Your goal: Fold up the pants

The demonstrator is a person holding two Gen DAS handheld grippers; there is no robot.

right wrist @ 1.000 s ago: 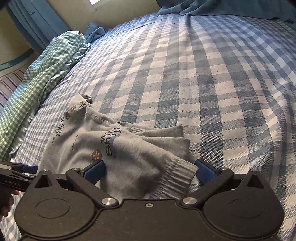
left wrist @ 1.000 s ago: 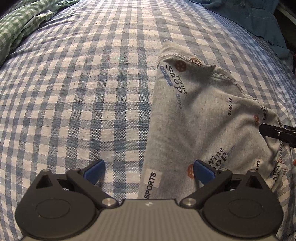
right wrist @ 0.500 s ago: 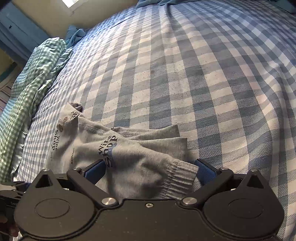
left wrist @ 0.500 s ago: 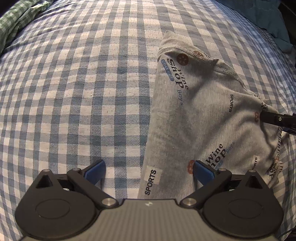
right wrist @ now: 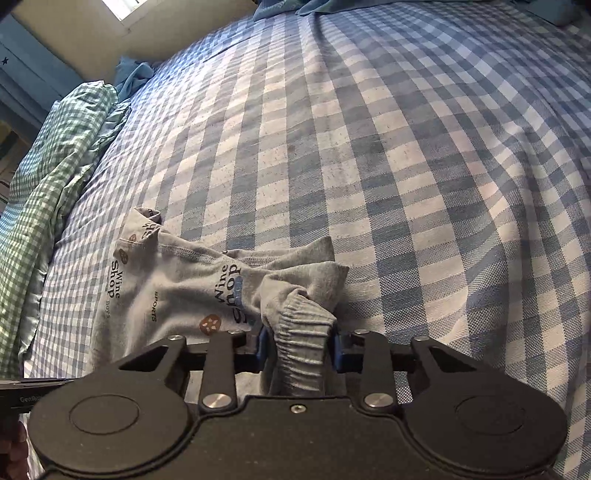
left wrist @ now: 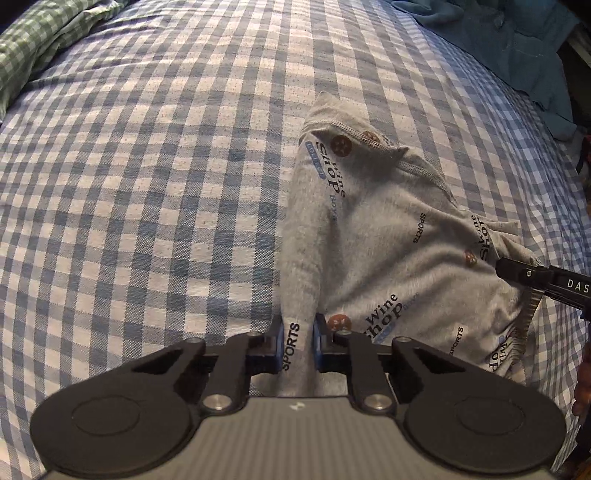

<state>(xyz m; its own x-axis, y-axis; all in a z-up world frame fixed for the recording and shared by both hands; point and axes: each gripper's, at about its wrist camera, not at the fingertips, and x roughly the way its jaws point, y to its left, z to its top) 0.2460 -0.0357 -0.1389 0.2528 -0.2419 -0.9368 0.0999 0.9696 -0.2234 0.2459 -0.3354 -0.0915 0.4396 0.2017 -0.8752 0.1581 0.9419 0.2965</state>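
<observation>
Small grey pants [left wrist: 373, 236] printed with "Wine Shop" and "SPORTS" lie partly folded on the checked bed. My left gripper [left wrist: 297, 345] is closing on the near left edge of the pants, its blue pads pinching a ridge of cloth with the "SPORTS" label. In the right wrist view the pants [right wrist: 173, 284] bunch toward my right gripper [right wrist: 298, 349], whose jaws are closing on the ribbed cuff [right wrist: 301, 332], which is squeezed between the pads and lifted. The right gripper's finger [left wrist: 532, 275] shows at the right edge of the left wrist view.
The blue-and-white checked bedspread [left wrist: 147, 184] stretches wide to the left and far side. A green checked blanket [right wrist: 55, 155] is heaped along the left edge. Teal clothes [left wrist: 509, 48] lie at the far right corner. A wall and window [right wrist: 122, 14] stand beyond the bed.
Both grippers have gone from wide open to pinching the pants, the left on the side edge, the right on the cuff. Both have risen a little, gathering cloth upward.
</observation>
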